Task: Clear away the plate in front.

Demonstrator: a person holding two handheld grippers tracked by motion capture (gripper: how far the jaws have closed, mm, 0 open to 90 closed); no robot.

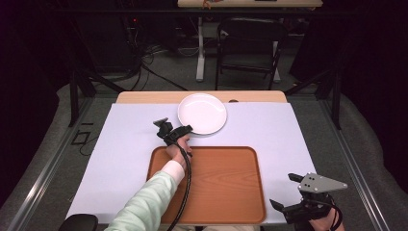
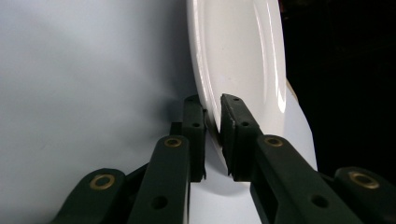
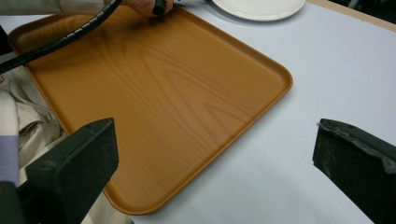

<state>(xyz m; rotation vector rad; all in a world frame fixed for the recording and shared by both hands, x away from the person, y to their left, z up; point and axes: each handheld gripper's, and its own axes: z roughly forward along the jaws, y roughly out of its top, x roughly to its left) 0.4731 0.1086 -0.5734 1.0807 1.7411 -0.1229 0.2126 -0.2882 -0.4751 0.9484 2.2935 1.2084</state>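
A white plate lies on the pale table cover at the back middle. My left gripper reaches it from the near left, and in the left gripper view it is shut on the rim of the plate, one pad under and one pad over the edge. An orange-brown wooden tray sits bare in front of the plate. My right gripper hovers at the table's near right corner, open with nothing between its jaws. In the right gripper view it looks across the tray toward the plate.
The left forearm in a pale green sleeve and its black cable cross the tray's left part. A black chair and table legs stand beyond the far edge. Bare cover lies left of the tray.
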